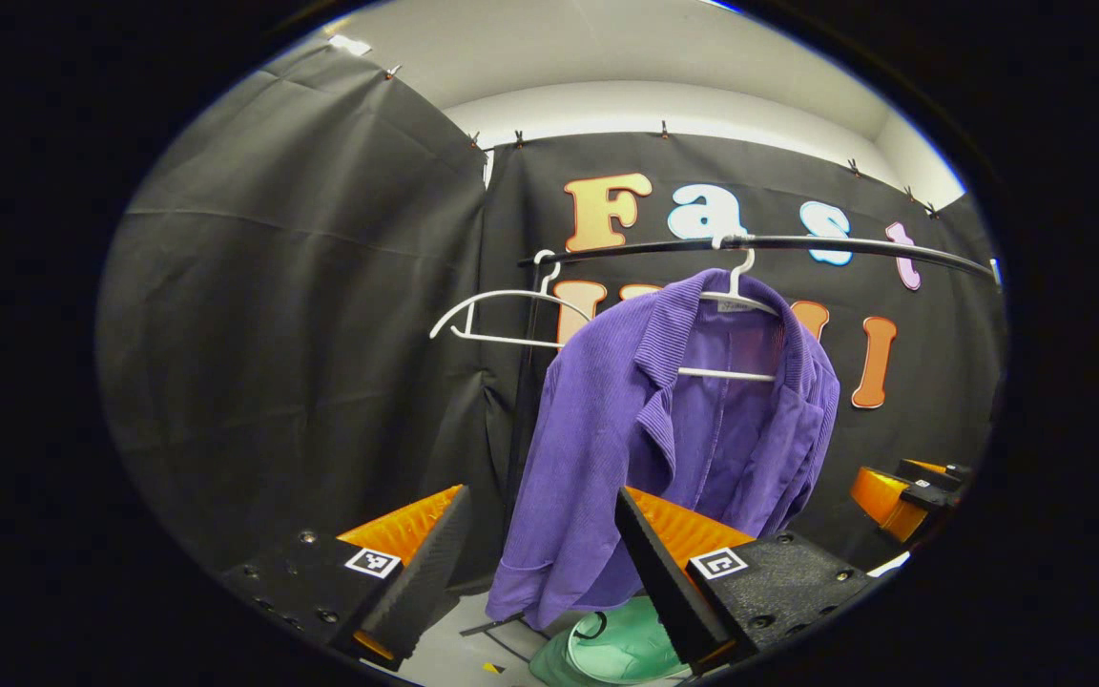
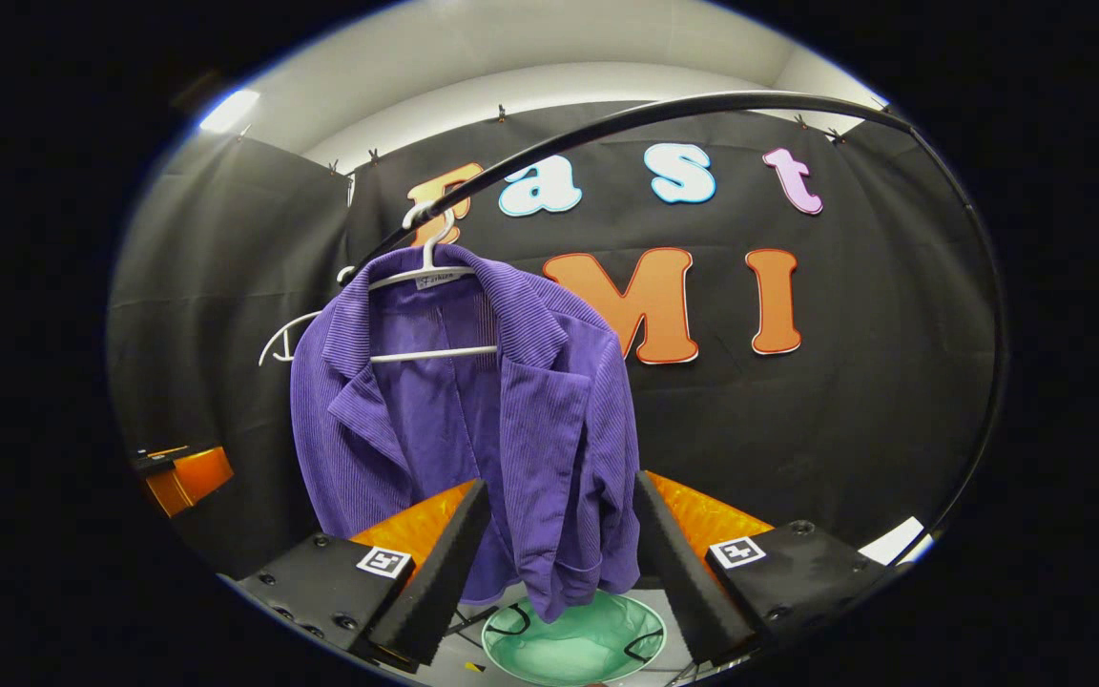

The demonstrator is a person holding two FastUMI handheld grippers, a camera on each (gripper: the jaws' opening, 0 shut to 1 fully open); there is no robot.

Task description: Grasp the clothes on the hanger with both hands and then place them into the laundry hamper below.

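Both hand-held grippers have their jaws spread wide and hold nothing. In the left gripper view, the left gripper [image 1: 540, 572] faces a purple ribbed corduroy jacket [image 1: 626, 439] draped on a white plastic hanger [image 1: 736, 301] hooked over a black metal rail [image 1: 798, 244]. An empty white hanger [image 1: 502, 315] hangs beside it. In the right gripper view, the right gripper [image 2: 559, 572] frames the jacket's hem, above a round mint-green laundry hamper [image 2: 573, 644] standing on the floor.
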